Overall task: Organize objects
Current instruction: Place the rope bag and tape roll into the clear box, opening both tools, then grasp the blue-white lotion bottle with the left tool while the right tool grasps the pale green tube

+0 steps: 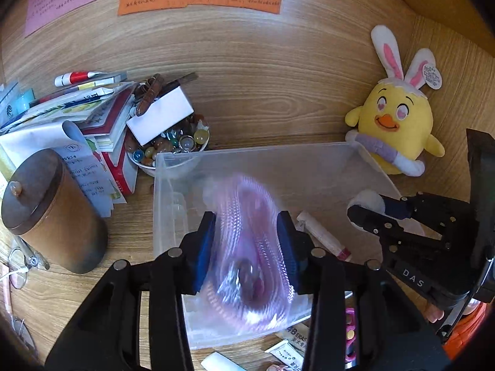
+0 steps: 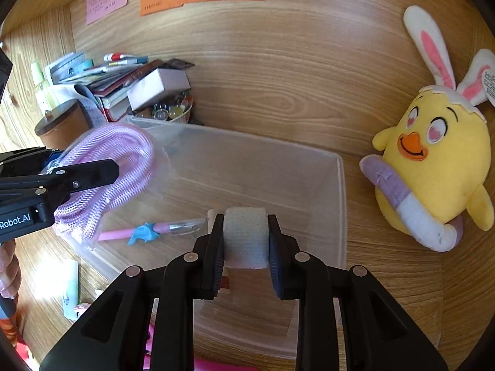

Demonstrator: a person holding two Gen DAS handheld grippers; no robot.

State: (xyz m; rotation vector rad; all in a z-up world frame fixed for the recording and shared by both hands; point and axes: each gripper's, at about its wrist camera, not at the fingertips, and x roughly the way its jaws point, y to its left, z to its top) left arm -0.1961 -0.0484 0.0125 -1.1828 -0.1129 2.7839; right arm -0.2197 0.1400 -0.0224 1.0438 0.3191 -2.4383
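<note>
A: Left side of the wooden table (image 1: 263, 71)?
B: One brown cylindrical canister with a dark lid (image 1: 46, 210). Beside it, a stack of books and papers (image 1: 92, 117) and a white bowl of coloured glass beads (image 1: 173, 145), with a white box resting across the bowl.

A: Middle?
B: One clear rectangular plastic bin (image 2: 340, 204), open-topped. The left hand-held gripper (image 1: 247, 247) is clamped on a coiled pink mesh hose in a clear bag (image 1: 247, 241), held over the bin's left part. Image blurred there.

A: Inside the bin?
B: A pink pen with a blue rubber grip (image 2: 148, 230) lies on the floor of it.

A: Right of that?
B: The right hand-held gripper (image 2: 246, 241) is closed on a white roll of gauze tape (image 2: 246, 235), above the bin's interior.

A: Far right?
B: One yellow plush chick with white-and-pink rabbit ears (image 2: 433, 167), against the back panel, outside the bin.
</note>
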